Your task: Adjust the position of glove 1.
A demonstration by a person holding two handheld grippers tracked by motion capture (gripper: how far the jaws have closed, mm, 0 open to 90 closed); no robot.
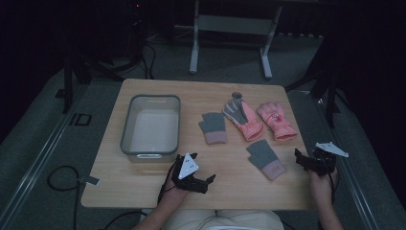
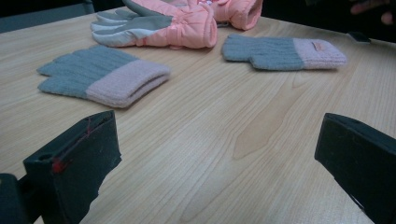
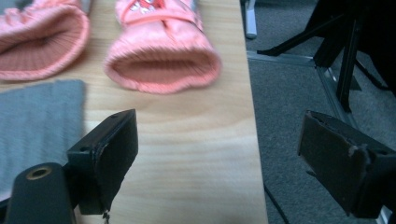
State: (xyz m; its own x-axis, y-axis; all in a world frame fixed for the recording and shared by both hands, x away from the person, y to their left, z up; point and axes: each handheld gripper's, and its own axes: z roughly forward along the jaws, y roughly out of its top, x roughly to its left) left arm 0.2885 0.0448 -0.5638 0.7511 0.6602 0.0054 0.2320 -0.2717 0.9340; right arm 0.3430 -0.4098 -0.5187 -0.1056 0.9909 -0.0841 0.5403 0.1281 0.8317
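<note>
Two grey knit gloves with pink cuffs lie on the wooden table (image 1: 143, 187), one mid-table (image 1: 213, 127) (image 2: 105, 77) and one nearer the front right (image 1: 266, 159) (image 2: 282, 51) (image 3: 39, 126). Behind them lie two pink padded gloves, one palm-up with grey fingers (image 1: 244, 119) (image 2: 163, 23) (image 3: 39, 39) and one to its right (image 1: 276, 120) (image 2: 236, 11) (image 3: 163, 60). My left gripper (image 1: 207, 183) (image 2: 217, 158) hovers open near the front edge, pointing at the knit gloves. My right gripper (image 1: 300, 162) (image 3: 219, 149) is open at the table's right edge, holding nothing.
A clear plastic bin (image 1: 125, 136) with nothing in it stands at the table's left. Bare wood lies between the left gripper and the gloves. Grey carpet (image 3: 299, 93), dark stand legs (image 3: 343, 51) and a white frame (image 1: 194, 48) surround the table.
</note>
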